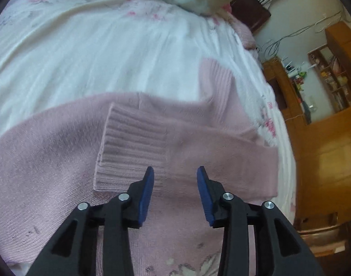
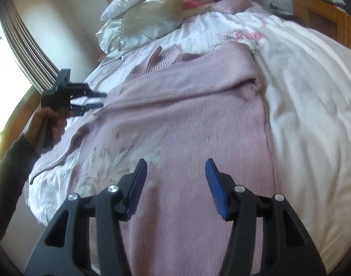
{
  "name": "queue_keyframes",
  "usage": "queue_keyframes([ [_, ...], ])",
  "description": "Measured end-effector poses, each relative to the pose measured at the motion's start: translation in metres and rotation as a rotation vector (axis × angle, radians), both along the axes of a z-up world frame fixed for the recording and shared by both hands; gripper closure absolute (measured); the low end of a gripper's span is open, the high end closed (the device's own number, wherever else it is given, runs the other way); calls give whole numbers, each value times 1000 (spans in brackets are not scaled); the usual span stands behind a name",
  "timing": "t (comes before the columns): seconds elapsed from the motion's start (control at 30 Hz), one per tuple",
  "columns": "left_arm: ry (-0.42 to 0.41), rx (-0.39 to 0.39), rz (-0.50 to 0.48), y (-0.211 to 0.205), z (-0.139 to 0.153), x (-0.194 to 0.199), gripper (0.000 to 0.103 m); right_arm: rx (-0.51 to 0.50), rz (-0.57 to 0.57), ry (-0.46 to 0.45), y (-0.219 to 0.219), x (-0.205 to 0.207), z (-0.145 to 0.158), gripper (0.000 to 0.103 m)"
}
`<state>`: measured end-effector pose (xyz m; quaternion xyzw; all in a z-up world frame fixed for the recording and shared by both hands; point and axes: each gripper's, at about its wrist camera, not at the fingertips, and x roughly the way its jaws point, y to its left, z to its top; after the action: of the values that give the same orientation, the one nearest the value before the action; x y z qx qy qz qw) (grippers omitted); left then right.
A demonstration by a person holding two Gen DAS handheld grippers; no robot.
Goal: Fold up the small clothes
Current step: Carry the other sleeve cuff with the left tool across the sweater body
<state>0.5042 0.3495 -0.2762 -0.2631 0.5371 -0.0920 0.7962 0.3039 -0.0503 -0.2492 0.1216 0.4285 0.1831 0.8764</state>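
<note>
The pink knit sweater (image 2: 186,115) lay spread on the floral bedsheet (image 1: 83,46), one sleeve with its ribbed cuff (image 1: 129,147) folded across the body. The left gripper (image 1: 175,172) hovered wide and empty just above that sleeve; the right gripper (image 2: 175,163) hung equally wide over the hem end. A shallow pinch risked catching only the top layer, or the sheet beneath, dragging the folded sleeve askew.

Black tongs (image 1: 175,170), blue pads (image 2: 213,179), silver screws, dark sleeve (image 2: 12,161)
</note>
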Motion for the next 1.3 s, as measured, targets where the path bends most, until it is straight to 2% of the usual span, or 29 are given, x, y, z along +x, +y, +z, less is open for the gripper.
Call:
queue_keyframes([
  [0.07,38,8,18,1,-24,2,65,-17,-17,-20,2,44,1,49],
  [0.13,18,-30,35,8,-33,1,66,-43,-47,-11,2,87,-2,49],
  [0.23,-6,-48,32,12,-34,-3,66,-101,-96,-2,0,143,-12,49],
  [0.3,-15,-57,23,15,-31,-6,65,-143,-136,26,-5,166,-27,50],
  [0.33,-18,-71,29,20,-29,-10,64,-147,-170,69,-12,176,-38,52],
  [0.4,-39,-105,69,35,-19,-22,56,-85,-193,131,-28,184,-54,59],
  [0.43,-62,-128,98,45,-12,-34,49,-83,-191,128,-31,181,-53,62],
  [0.47,-88,-158,128,56,-5,-49,43,-80,-184,126,-32,177,-49,60],
  [0.53,-134,-215,178,84,7,-87,37,-53,-174,106,-36,162,-35,49],
  [0.57,-154,-227,208,99,12,-110,33,-50,-166,88,-37,152,-26,47],
  [0.63,-171,-223,280,135,20,-161,32,-42,-134,61,-37,133,-11,47],
  [0.7,-182,-198,362,175,27,-209,31,-41,-106,42,-32,115,2,46],
  [0.77,-194,-142,464,224,37,-266,29,-50,-68,36,-25,95,9,46],
  [0.87,-190,-72,651,294,46,-343,28,-42,-33,51,-7,71,13,43],
  [0.97,-170,-10,809,347,48,-400,26,-24,1,60,17,48,17,42],
  [1.03,-143,-47,845,369,37,-414,25,-21,36,64,40,36,20,42],
  [1.17,-72,-146,809,385,4,-399,25,-42,115,62,84,20,31,42],
  [1.3,-63,-171,792,387,-5,-385,29,-71,177,30,115,9,49,42],
])
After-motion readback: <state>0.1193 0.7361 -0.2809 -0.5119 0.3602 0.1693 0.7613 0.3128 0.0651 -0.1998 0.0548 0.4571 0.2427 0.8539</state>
